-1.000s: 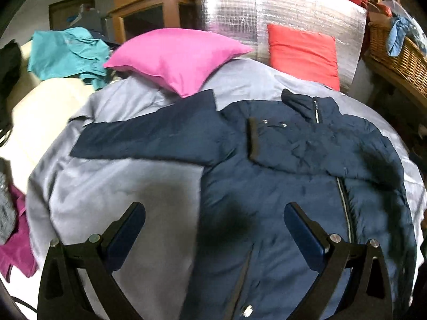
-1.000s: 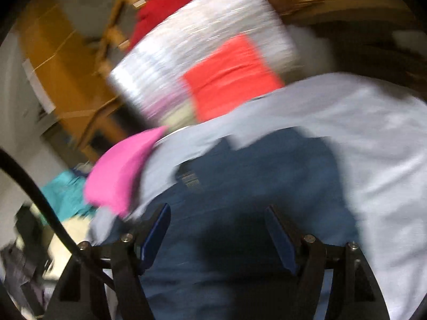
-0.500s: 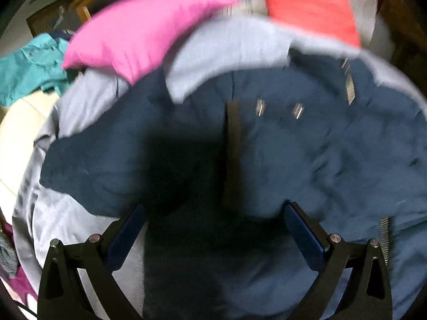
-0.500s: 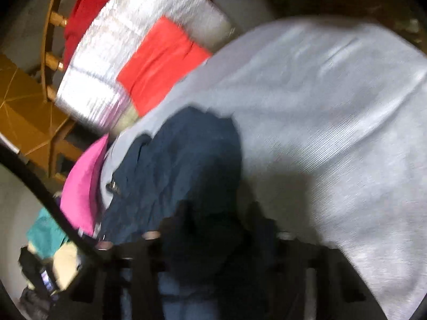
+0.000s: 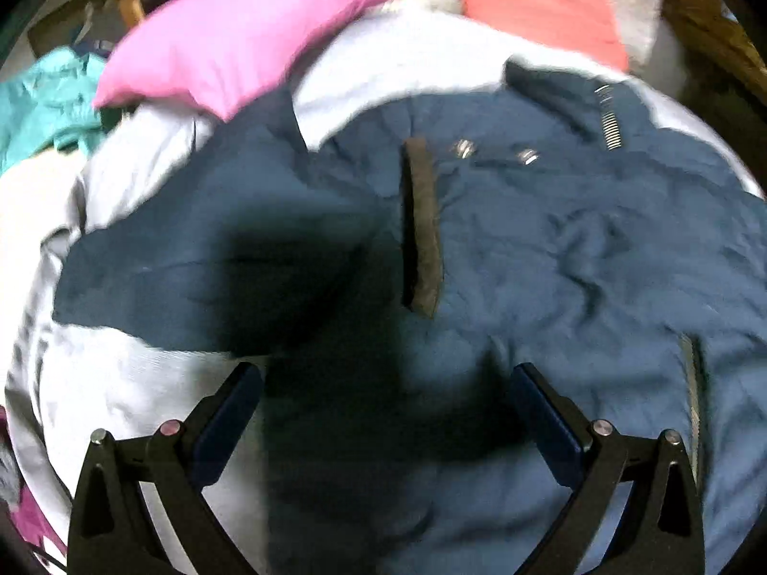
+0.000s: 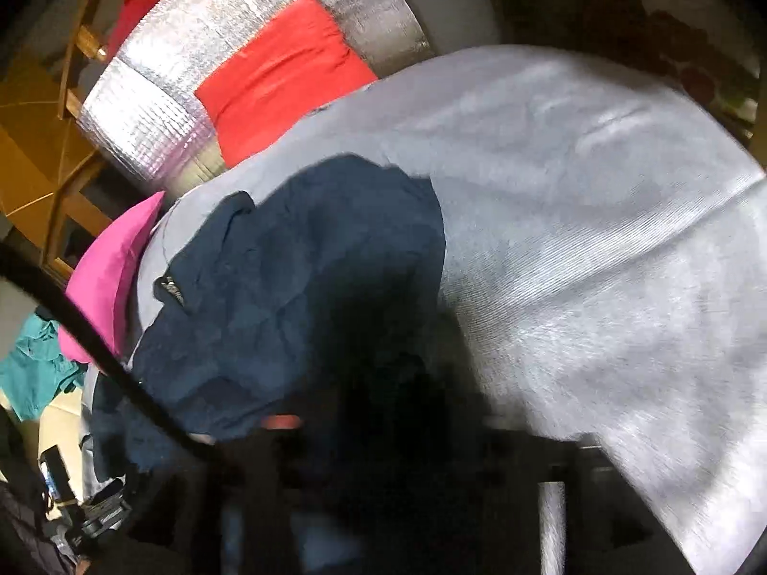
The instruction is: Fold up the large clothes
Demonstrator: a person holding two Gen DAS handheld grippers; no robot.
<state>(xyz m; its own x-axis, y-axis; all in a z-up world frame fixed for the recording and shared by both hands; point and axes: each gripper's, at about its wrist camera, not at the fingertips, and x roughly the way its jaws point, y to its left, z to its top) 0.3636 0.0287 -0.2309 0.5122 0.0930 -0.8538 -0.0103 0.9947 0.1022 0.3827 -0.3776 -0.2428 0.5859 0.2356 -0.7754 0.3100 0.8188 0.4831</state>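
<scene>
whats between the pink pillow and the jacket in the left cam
In the left wrist view, a strip of the grey sheet lies between the pink pillow and the jacket; nothing else shows there.

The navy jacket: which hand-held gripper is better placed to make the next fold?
Probably the left hand-held gripper: it is open above the navy jacket, beside the spread sleeve. The right one is hidden under dark fabric, so its grip cannot be told.

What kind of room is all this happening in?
Probably a lived-in bedroom or spare room. A navy jacket lies spread on a grey bedcover, with a pink pillow and red cushion at its head, and wooden furniture behind.
</scene>
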